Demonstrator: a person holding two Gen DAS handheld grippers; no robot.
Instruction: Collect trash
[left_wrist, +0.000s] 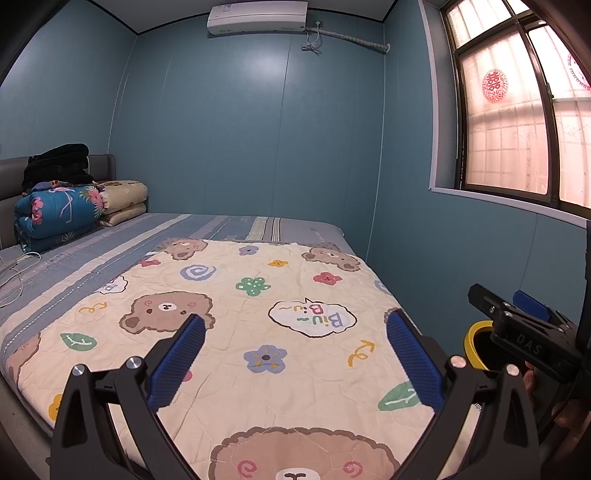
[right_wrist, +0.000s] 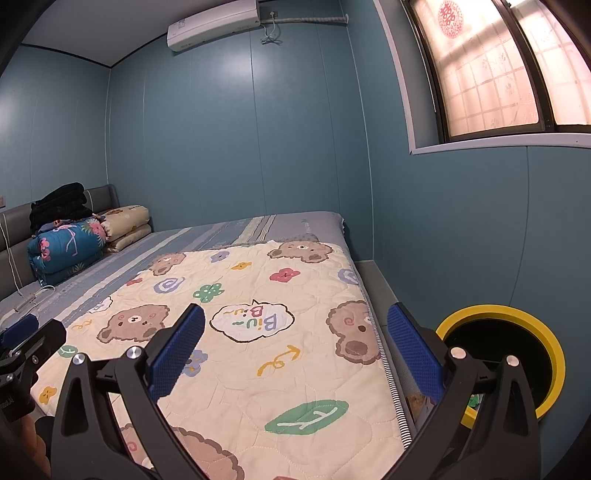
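A bin with a yellow rim (right_wrist: 554, 354) and black inside stands on the floor at the bed's right side; it also shows in the left wrist view (left_wrist: 472, 343). Some coloured scraps lie inside it near the rim. My left gripper (left_wrist: 295, 328) is open and empty above the cream bear-print quilt (left_wrist: 258, 332). My right gripper (right_wrist: 295, 325) is open and empty above the quilt's right edge (right_wrist: 369, 306), left of the bin. No loose trash shows on the quilt.
Folded quilts (left_wrist: 66, 210) and dark clothes (left_wrist: 59, 162) are stacked at the headboard. A white cable (left_wrist: 18, 266) lies on the striped sheet. Blue walls close the far and right sides, with a window (left_wrist: 517, 122) at the right.
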